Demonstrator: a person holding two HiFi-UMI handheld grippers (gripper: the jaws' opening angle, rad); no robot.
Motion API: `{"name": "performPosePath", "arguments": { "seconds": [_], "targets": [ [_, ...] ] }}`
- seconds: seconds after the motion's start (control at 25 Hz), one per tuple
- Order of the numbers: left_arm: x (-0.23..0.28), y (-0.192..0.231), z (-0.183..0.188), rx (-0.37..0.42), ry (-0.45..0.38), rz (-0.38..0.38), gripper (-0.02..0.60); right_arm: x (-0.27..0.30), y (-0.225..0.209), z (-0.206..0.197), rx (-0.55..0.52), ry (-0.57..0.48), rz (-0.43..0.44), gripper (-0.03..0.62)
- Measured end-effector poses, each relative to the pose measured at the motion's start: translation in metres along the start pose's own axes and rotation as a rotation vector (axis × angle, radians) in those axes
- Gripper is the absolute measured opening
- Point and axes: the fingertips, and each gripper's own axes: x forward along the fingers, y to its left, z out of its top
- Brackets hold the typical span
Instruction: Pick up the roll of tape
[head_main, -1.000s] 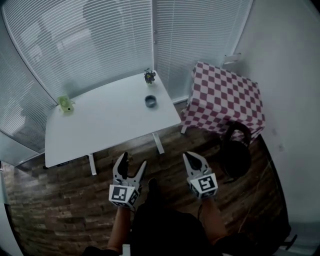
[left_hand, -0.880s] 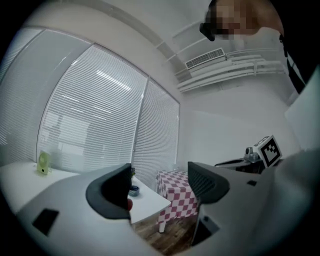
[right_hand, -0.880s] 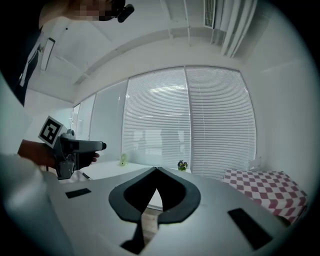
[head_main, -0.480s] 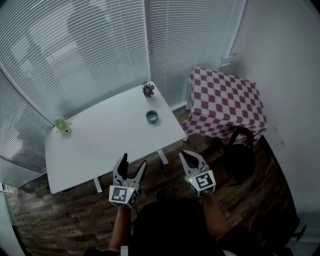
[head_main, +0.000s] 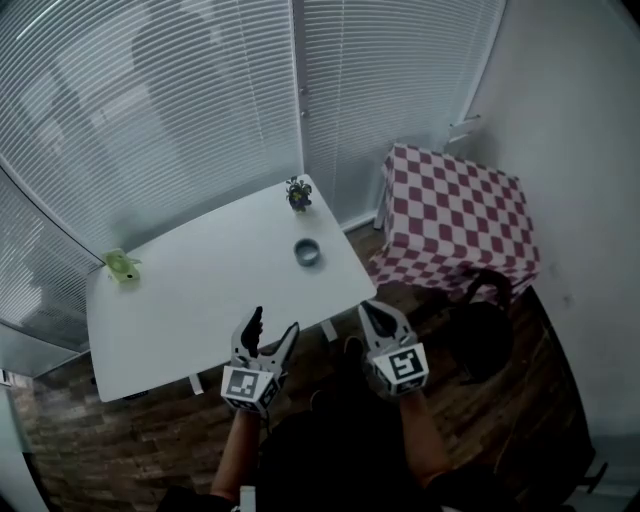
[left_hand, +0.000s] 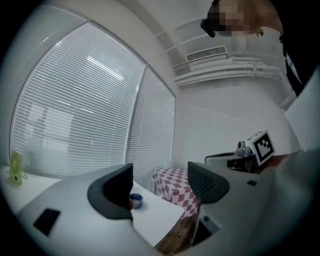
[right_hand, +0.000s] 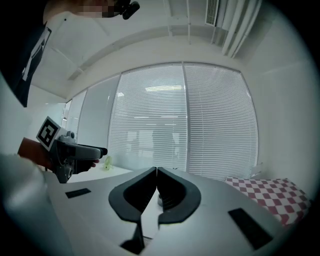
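My left tool (head_main: 272, 325) has its two dark jaws well apart, and nothing sits between them. Through the gap in the left gripper view I see only the room. My right tool (head_main: 372, 315) has its jaw tips pressed together, with a hollow behind them, and it grips nothing. I hold both in the air side by side, touching nothing. In the head view they sit over the near edge of the white worktop (head_main: 190, 295).

The roll of tape (head_main: 306, 253) lies at about 1 o'clock from my left tool and 11 o'clock from my right, well apart from both. It is a small blue-grey ring lying flat on the worktop, with a darker hollow middle. In the left gripper view the roll of tape (left_hand: 136, 201) shows blue, half hidden behind the left jaw's edge.

Past it, at 12 o'clock, a small dark plant (head_main: 298, 193) stands near the far edge. A pale green object (head_main: 121, 265) sits at the worktop's 9 o'clock corner. At 3 o'clock stands a table under a red-and-white checked cloth (head_main: 455, 215).
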Motion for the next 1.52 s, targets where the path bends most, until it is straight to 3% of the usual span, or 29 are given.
{"name": "performPosePath", "arguments": {
  "seconds": [0.12, 0.44, 0.88, 1.12, 1.52],
  "targets": [
    [0.023, 0.01, -0.007, -0.02, 0.011, -0.022, 0.334, 0.021, -0.011, 0.002, -0.002, -0.008, 0.023, 0.008],
    [0.071, 0.04, -0.014, -0.052, 0.013, 0.013, 0.334, 0.067, -0.042, 0.008, 0.002, -0.016, 0.074, 0.006],
    [0.138, 0.056, -0.062, 0.065, 0.133, -0.059, 0.334, 0.09, -0.065, 0.004, 0.023, -0.015, 0.09, 0.008],
    [0.17, 0.066, -0.124, 0.153, 0.29, -0.102, 0.334, 0.094, -0.066, 0.004, 0.023, -0.005, 0.098, 0.008],
    [0.222, 0.082, -0.172, 0.258, 0.413, -0.129, 0.333, 0.106, -0.061, 0.006, 0.044, 0.001, 0.114, 0.008]
  ]
}}
